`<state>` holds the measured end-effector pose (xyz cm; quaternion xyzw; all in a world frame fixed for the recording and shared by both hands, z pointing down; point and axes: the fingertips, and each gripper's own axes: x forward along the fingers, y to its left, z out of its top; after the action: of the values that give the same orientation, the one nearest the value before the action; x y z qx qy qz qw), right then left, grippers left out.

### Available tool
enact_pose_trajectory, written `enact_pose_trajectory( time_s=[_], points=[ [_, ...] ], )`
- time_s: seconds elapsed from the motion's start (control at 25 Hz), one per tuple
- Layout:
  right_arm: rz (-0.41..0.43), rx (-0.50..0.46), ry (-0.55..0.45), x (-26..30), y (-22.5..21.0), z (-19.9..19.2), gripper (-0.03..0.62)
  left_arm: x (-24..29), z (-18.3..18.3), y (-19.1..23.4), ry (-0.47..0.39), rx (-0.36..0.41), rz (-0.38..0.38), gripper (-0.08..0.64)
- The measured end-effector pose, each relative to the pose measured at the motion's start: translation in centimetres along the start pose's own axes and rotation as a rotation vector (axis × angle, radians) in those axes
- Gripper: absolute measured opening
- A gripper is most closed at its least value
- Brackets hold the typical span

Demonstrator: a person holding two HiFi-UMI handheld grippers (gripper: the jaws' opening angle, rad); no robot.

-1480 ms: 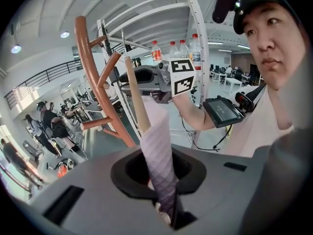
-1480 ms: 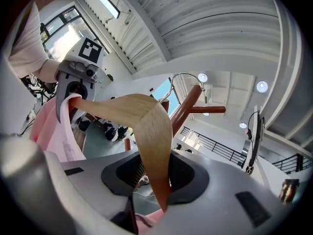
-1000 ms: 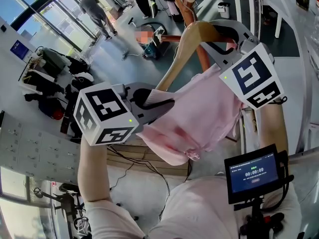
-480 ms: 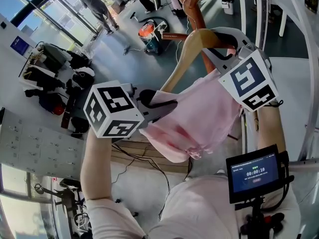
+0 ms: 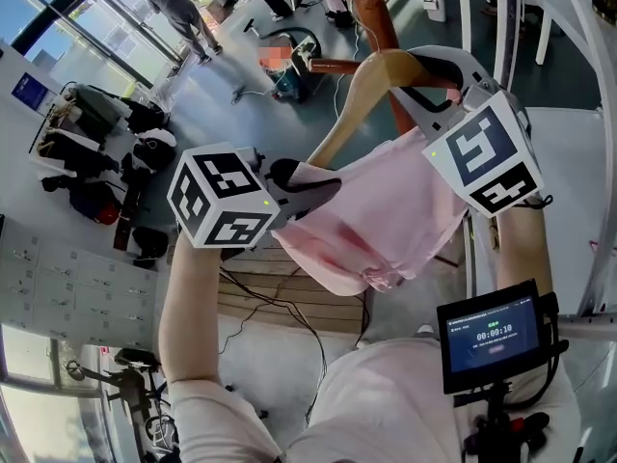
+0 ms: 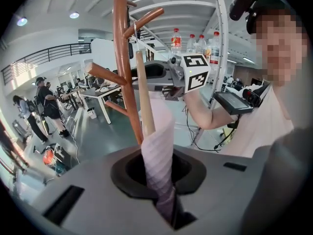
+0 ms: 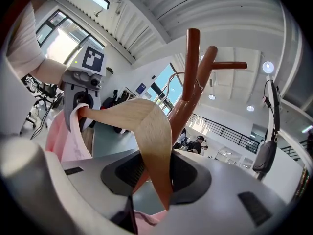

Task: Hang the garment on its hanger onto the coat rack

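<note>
Head view: the pink garment drapes over its wooden hanger, held aloft close against the coat rack trunk. The left gripper is clamped on the cloth-wrapped hanger end, and the right gripper grasps the hanger's other arm. The hanging step is in hand. Next, I judge, the hook must settle over a branch before either grip lets go.

The floor is smooth and blue-grey. Right under the left tool lie a flat wooden board and black cables (thin and loopy). Out to that tool's left, dark bags sit in a heap. Far past it, a person stands.
</note>
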<state>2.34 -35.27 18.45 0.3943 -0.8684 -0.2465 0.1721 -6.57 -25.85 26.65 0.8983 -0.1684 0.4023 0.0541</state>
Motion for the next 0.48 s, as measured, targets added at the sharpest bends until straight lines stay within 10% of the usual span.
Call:
enact_pose_trajectory(
  time_s=[0.48],
  points=[
    [-0.063, -0.003, 0.017, -0.1, -1.2, -2.7, 0.138, 3.2, 0.5, 2.8, -0.08, 0.199, 0.138, 0.088]
  ],
)
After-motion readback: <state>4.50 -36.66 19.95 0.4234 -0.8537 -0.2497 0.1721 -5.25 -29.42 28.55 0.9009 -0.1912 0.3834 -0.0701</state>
